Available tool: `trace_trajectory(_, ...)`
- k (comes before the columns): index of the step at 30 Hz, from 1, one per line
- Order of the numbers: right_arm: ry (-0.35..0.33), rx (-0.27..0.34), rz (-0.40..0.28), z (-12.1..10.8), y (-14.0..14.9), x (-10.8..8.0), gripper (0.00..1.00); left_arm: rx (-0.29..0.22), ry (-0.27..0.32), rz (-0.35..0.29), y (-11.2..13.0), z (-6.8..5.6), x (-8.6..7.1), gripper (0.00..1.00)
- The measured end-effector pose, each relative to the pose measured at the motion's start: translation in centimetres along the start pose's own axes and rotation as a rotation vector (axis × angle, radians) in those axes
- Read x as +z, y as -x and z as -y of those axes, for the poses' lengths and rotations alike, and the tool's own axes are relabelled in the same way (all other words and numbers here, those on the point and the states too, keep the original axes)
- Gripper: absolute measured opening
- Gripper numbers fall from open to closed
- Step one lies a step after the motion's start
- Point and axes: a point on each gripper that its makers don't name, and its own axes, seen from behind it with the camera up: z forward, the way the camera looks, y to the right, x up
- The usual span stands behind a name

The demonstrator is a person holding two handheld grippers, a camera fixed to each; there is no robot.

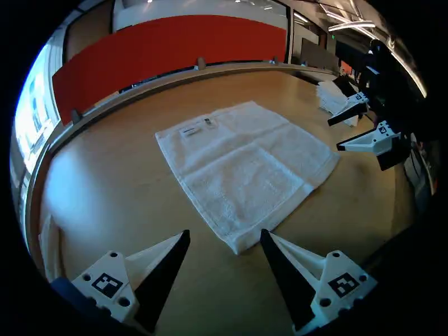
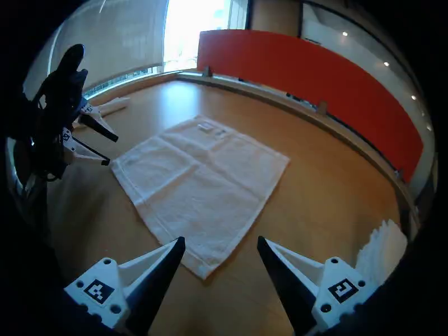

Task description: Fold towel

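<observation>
Lying flat and spread out, the towel takes the middle of the table, well away from every table edge. It is turned so that its corners, not its sides, point to the two tools. The side with the small label is nearest the table's far edge, where a red panel stands.

The left gripper hovers low over the wood with its jaws wide apart. One near corner of the towel sits just in front of the gap between its fingers. The right gripper is held the same way, jaws apart and holding nothing, with the neighbouring corner just before its own gap. I think this placing has a reason. Both corners belong to one side of the towel, so taking them together would let that whole side be lifted and carried over to the label side without twisting the cloth.

By my judgement the fold is not yet begun; the cloth shows only soft crease lines. A stack of white cloths waits near a table edge on the right gripper's side, probably to keep the working space free.
</observation>
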Motion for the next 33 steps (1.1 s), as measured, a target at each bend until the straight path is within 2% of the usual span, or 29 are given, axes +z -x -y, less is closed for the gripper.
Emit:
trace_trajectory(13,-0.021,0.013,0.051,0.9,2.8,0.5,0.97,-0.013,0.011,0.041,1.5,-0.9,1.0,0.93)
trace_trajectory(16,-0.028,0.011,0.058,1.1,3.0,0.6,0.93,-0.014,0.016,0.045,1.5,-1.2,1.1,0.93)
trace_trajectory(18,-0.031,0.008,0.061,1.2,3.2,0.7,0.86,-0.015,0.017,0.046,1.6,-1.3,1.2,0.92)
trace_trajectory(24,-0.035,0.001,0.069,1.4,3.5,0.8,0.71,-0.03,-0.009,0.043,1.5,-1.2,1.3,0.76)
trace_trajectory(33,-0.039,0.017,0.072,1.5,3.9,0.8,0.68,-0.012,-0.022,0.046,1.6,-1.5,1.3,0.62)
